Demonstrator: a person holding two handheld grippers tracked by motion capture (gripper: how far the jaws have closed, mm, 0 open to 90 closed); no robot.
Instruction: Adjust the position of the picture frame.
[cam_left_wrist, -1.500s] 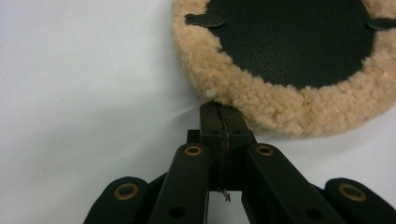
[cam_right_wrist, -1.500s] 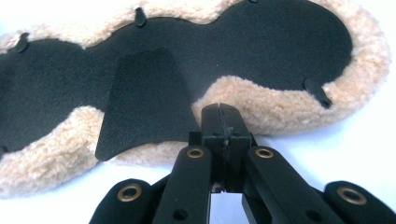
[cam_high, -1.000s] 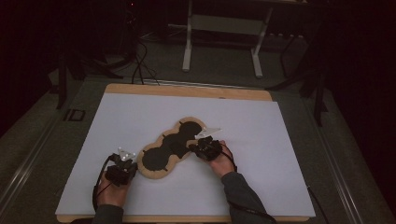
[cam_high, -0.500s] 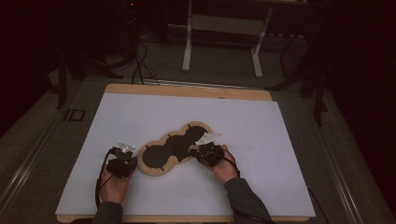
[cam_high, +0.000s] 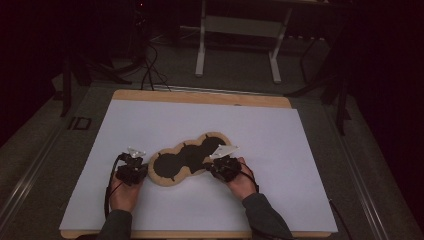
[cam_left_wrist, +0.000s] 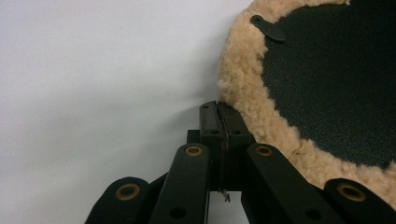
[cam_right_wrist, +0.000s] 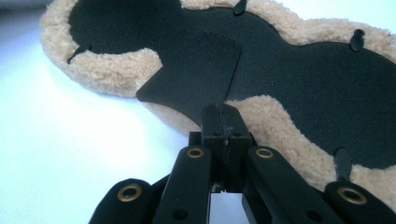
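The left gripper (cam_high: 136, 162) is seen with jaws pressed together on nothing, its tip at the fleece rim of a tan, lobed sheepskin pad with a black backing (cam_high: 189, 159), at the pad's eight o'clock end. The right gripper (cam_high: 220, 161), jaws clamped on a black flap (cam_right_wrist: 196, 79) of that backing, sits at the pad's four o'clock. The pad lies on a white sheet (cam_high: 150, 125).

In front of me the fleece-edged mat (cam_high: 187, 160) lies flat on the white sheet, a lobed, peanut-like shape running diagonally. Its dark centre is ringed with tan pile, and a black flap (cam_right_wrist: 196, 77) folds over one edge.
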